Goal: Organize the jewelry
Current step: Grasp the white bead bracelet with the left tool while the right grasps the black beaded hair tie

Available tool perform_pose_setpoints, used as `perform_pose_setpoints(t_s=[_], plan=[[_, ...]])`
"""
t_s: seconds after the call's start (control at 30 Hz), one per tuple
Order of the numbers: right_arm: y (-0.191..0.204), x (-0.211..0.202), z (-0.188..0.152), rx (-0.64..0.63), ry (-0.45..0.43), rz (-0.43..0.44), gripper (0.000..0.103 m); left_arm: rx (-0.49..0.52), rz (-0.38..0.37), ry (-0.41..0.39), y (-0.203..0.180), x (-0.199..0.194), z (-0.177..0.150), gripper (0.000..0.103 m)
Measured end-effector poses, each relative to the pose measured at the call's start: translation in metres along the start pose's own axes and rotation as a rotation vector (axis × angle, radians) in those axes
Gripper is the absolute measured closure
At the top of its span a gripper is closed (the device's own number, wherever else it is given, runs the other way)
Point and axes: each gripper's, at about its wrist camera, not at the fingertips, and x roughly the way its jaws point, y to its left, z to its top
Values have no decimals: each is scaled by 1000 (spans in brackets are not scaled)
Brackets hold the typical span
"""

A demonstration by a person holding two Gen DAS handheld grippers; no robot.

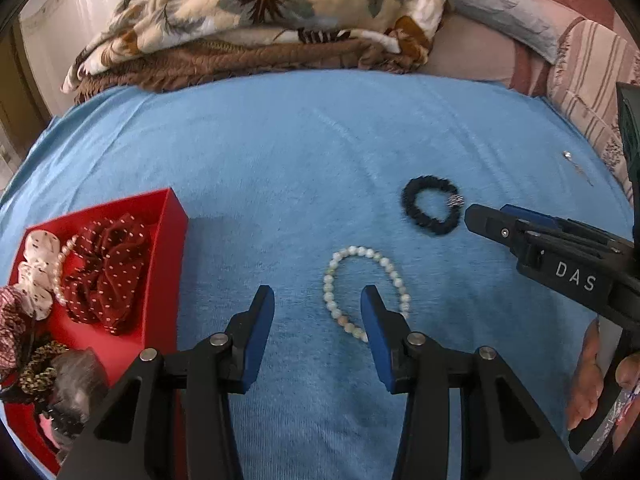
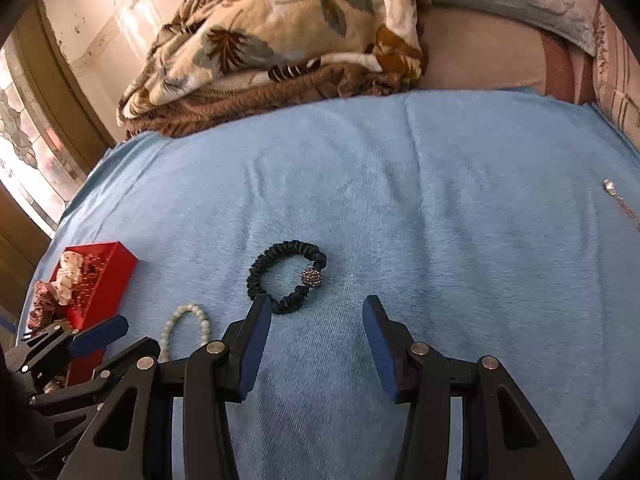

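A pale bead bracelet (image 1: 338, 268) lies on the blue cloth (image 1: 300, 152), partly between the fingers of my open, empty left gripper (image 1: 318, 294); it also shows in the right wrist view (image 2: 170, 326). A black scrunchie with a sparkly bead (image 2: 256, 276) lies just ahead and left of my open, empty right gripper (image 2: 316, 304); it shows in the left wrist view (image 1: 412, 196), and the right gripper (image 1: 480, 220) comes in beside it there. A red box (image 1: 168, 240) at the left holds scrunchies and a pearl bracelet. A thin silver chain (image 2: 618, 198) lies far right.
A folded floral blanket (image 1: 260, 12) lies along the far edge of the cloth. Pillows (image 1: 512, 12) and striped fabric (image 1: 592, 76) sit at the back right. A window and door frame (image 2: 28, 128) are at the left.
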Motion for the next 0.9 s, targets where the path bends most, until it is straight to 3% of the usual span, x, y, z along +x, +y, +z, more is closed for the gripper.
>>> perform_pose_setpoints(t_s=[0.13, 0.33, 0.57, 0.73, 0.83, 0.9], plan=[[2, 14, 2, -10, 4, -12, 51, -28, -7, 22, 6, 16, 4, 59], [4, 24, 11, -10, -12, -11, 51, -13, 7, -11, 3, 20, 9, 59], [19, 39, 19, -97, -2, -104, 51, -4, 33, -45, -2, 23, 9, 59], [18, 40, 21, -107, 1, -111, 52, -16, 38, -46, -2, 25, 10, 59], [18, 39, 20, -105, -3, -123, 57, -14, 43, -50, -3, 25, 10, 59], [17, 37, 19, -95, -6, -130, 67, -19, 41, -51, -2, 25, 9, 59]])
